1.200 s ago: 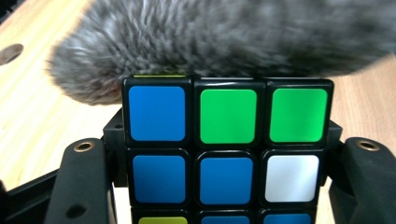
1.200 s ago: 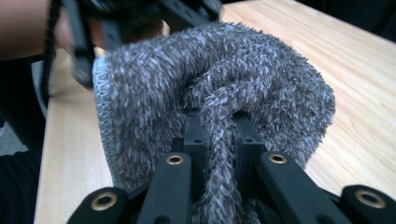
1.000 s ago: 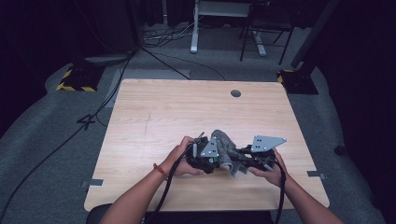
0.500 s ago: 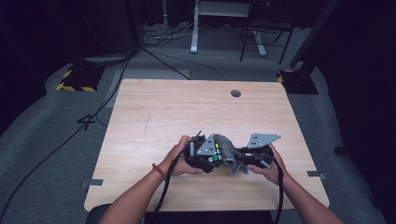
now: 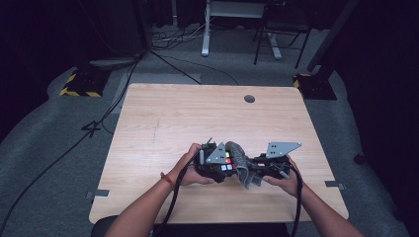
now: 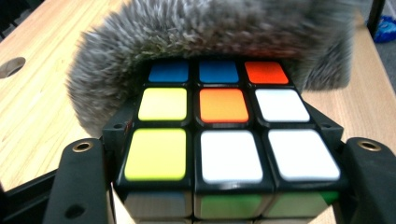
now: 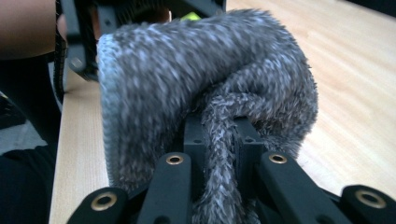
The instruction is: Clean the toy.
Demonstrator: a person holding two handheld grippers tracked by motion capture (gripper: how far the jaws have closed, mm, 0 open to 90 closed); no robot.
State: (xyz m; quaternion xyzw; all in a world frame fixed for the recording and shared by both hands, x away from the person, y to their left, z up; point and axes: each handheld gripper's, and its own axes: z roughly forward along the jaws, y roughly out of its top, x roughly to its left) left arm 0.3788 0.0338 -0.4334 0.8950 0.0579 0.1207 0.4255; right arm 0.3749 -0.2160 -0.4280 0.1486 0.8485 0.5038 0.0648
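Worktop (image 5: 163, 118): both claws together near front edge, slightly right of centre. Left claw (image 5: 217, 165) left of right claw (image 5: 254, 170), tips facing each other. Puzzle cube (image 6: 224, 135) clamped between left claw's jaws. Fuzzy cloth (image 7: 196, 84) pinched between right claw's jaws, draped over far side of cube, touching it, between two claws. Grommet hole (image 5: 249, 98) in worktop near far edge, well behind claws. Floor cables (image 5: 123, 94) beyond worktop's far-left corner.

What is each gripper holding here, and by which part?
The left gripper clamps a Rubik's cube by two opposite sides. The right gripper pinches a bunched fold of a grey fuzzy cloth, draped against the cube.
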